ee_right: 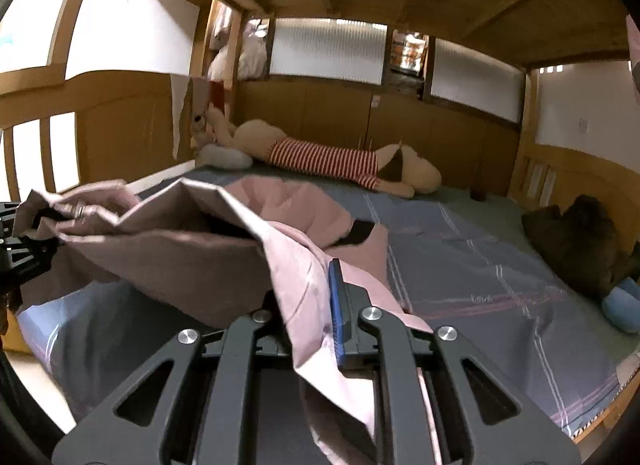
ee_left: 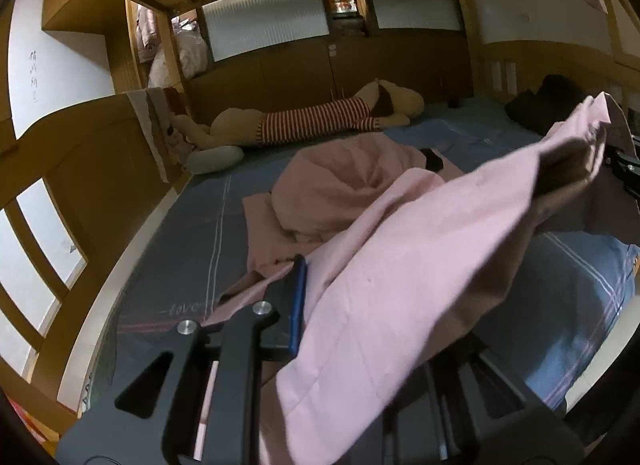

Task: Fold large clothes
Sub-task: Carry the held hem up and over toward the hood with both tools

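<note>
Large pale-pink cloth garment [ee_left: 380,265]: one edge lifted off the bed and stretched between both claws, the rest still bunched in a heap on the blue-grey checked bed sheet [ee_left: 180,265]. Left claw [ee_left: 308,297] is clamped on the pink fabric, which drapes over its blue-padded finger. Right claw [ee_right: 316,305] is likewise clamped on the same edge, cloth pinched between its pads.

Step in hand, judged: raising and spreading the garment ahead of fold 1. Next move likely calls for holding the edge taut, clearing the heap, then laying it flat.

A long striped plush toy [ee_right: 332,157] lies well apart by the wooden headboard.
</note>
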Motion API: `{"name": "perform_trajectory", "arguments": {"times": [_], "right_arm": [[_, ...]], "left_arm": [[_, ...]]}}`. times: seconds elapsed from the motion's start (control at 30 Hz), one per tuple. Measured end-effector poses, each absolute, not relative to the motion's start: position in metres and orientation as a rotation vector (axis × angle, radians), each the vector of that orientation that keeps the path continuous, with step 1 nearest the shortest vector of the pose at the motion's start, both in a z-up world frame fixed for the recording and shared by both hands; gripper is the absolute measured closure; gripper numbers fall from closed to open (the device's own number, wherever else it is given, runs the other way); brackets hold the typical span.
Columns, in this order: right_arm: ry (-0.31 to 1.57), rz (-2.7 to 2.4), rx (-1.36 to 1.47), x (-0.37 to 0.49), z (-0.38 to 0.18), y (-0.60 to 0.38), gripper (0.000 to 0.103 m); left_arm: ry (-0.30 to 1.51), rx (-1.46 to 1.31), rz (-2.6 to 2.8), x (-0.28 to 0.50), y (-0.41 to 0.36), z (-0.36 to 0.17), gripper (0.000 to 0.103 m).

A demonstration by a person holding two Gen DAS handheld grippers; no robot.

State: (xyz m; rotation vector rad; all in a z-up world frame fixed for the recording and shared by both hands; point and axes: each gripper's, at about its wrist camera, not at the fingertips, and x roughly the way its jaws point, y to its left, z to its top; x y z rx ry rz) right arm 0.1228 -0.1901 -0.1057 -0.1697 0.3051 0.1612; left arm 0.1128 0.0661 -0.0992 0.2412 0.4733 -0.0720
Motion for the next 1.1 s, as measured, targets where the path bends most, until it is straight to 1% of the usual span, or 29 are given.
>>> {"name": "perform_trajectory", "arguments": {"times": [0.3, 0.57, 0.7, 0.93, 1.03, 1.07, 1.1], "right_arm": [[0.260, 0.140, -0.149, 0.176, -0.077, -0.188, 0.091], [0.181, 0.046, -0.293, 0.269, -0.055, -0.164, 0.092], [0.188, 0.022, -0.306, 0.334, -0.062, -0.157, 0.093], [0.262, -0.010, -0.357, 0.436, -0.105, -0.151, 0.093], [0.288, -0.018, -0.363, 0.465, -0.119, -0.151, 0.093], [0.292, -0.021, -0.363, 0.472, -0.123, -0.151, 0.093], [0.291, -0.030, -0.376, 0.480, -0.130, -0.150, 0.093]], "left_arm": [[0.458, 0.260, -0.059, 0.176, 0.066, -0.064, 0.088], [0.487, 0.302, -0.035, 0.283, 0.066, -0.041, 0.086], [0.507, 0.317, -0.023, 0.345, 0.067, -0.047, 0.082], [0.539, 0.342, -0.012, 0.451, 0.067, -0.085, 0.071], [0.505, 0.351, 0.017, 0.475, 0.066, -0.102, 0.062], [0.488, 0.348, 0.035, 0.480, 0.067, -0.105, 0.047], [0.452, 0.337, 0.070, 0.485, 0.069, -0.110, 0.029]]}}
